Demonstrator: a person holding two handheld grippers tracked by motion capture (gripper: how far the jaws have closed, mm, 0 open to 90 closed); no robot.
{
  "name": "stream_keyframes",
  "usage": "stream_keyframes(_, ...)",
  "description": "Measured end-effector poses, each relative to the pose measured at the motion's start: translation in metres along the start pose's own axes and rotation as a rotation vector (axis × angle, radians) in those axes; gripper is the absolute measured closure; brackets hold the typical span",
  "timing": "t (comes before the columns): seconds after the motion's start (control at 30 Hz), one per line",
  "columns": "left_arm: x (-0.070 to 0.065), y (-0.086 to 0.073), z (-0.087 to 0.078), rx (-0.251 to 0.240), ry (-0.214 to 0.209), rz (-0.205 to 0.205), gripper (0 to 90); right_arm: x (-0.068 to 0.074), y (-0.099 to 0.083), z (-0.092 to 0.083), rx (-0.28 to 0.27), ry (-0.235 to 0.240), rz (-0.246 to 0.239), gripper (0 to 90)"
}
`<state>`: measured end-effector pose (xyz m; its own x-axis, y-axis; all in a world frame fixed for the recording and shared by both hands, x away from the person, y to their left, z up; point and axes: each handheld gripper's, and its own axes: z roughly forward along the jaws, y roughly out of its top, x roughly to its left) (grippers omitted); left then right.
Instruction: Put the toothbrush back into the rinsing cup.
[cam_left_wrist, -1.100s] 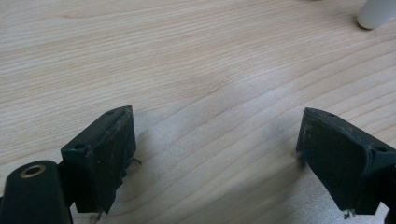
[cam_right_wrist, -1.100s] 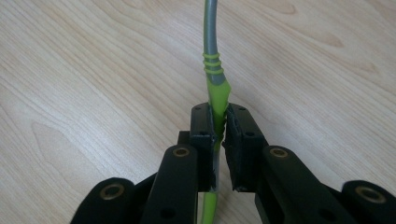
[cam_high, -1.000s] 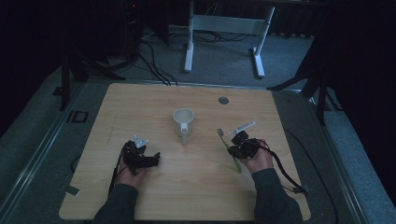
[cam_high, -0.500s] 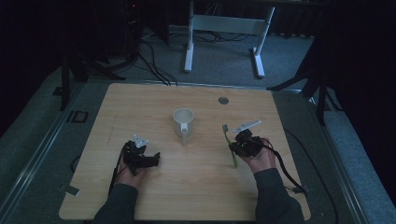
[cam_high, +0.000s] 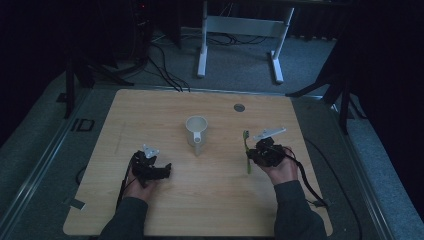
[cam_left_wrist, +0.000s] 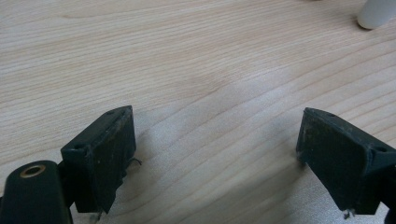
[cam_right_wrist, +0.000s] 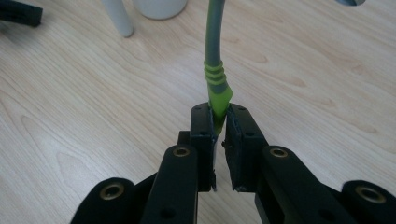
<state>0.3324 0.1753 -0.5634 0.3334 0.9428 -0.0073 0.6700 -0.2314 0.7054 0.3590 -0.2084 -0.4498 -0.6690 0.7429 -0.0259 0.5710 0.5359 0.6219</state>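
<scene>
We see our right claw (cam_right_wrist: 219, 123) clamped on a toothbrush (cam_right_wrist: 215, 70): in the right gripper view the two black jaws pinch the green end of its handle, and the grey part of the handle runs away from the jaws toward the cup (cam_right_wrist: 160, 7) at the top of the frame. In the high view the toothbrush (cam_high: 247, 152) sits at the left side of the right claw (cam_high: 260, 155), lengthwise along the surface (cam_high: 150, 110), with its bristle end pointing away from us, near the cup (cam_high: 196, 131) but apart from it. Whether it touches the wood or is lifted just above it, we cannot tell.

Our left claw (cam_left_wrist: 215, 158) stands wide, with bare wood between its jaws and nothing held. In the high view it (cam_high: 162, 172) rests low over the near left part of the surface, pointing right, well apart from the cup. A small round disc (cam_high: 239, 107) is set in the surface beyond the cup.
</scene>
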Motion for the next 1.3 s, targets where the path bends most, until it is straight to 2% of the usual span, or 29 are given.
stream_keyframes(0.3, -0.0001, 0.0000, 0.0001, -0.001, 0.000, -0.001, 12.8, 0.0010, 0.0032, -0.0042, -0.047, 0.011, 0.007, 81.6)
stream_keyframes(0.83, 0.0001, 0.0000, 0.0000, -0.001, 0.000, 0.001, 12.8, 0.0023, 0.0073, -0.0061, -0.087, 0.016, -0.002, 81.6)
stream_keyframes(1.3, 0.0000, 0.0000, 0.0001, -0.001, 0.000, 0.000, 12.8, 0.0034, 0.0102, -0.0038, -0.120, 0.039, -0.003, 81.6)
